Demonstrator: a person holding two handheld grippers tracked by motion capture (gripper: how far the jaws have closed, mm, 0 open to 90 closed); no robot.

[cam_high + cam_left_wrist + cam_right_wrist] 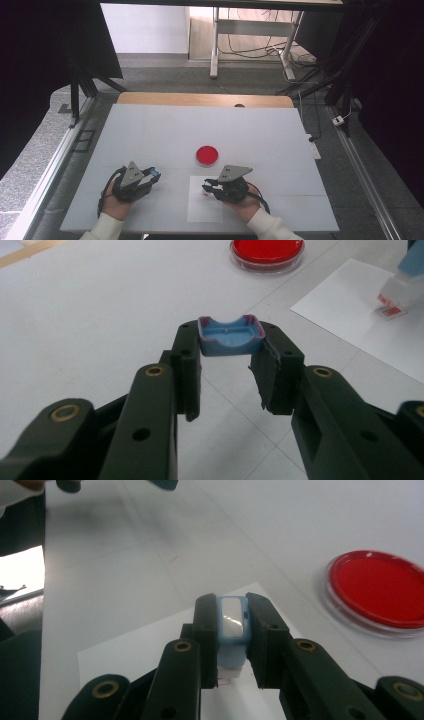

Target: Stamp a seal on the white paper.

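Note:
My left gripper (230, 347) is shut on a small blue cap (230, 335) with pinkish edges, its hollow side facing up, held just above the table. In the high view it sits at the front left (154, 175). My right gripper (233, 611) is shut on a light-blue stamp body (233, 622), whose lower end touches the white paper sheet (145, 652). In the left gripper view the stamp (406, 282) stands over a small red mark (392, 311) on the paper (360, 325). The high view shows the right gripper (206, 189) over the sheet (205, 207).
A round dish with red contents (207, 155) lies on the white table top (165, 130) just beyond the paper; it also appears as the red dish (266, 251) and the dish (377, 590). Beyond the table's wooden far edge (200, 99) are a desk frame and cables.

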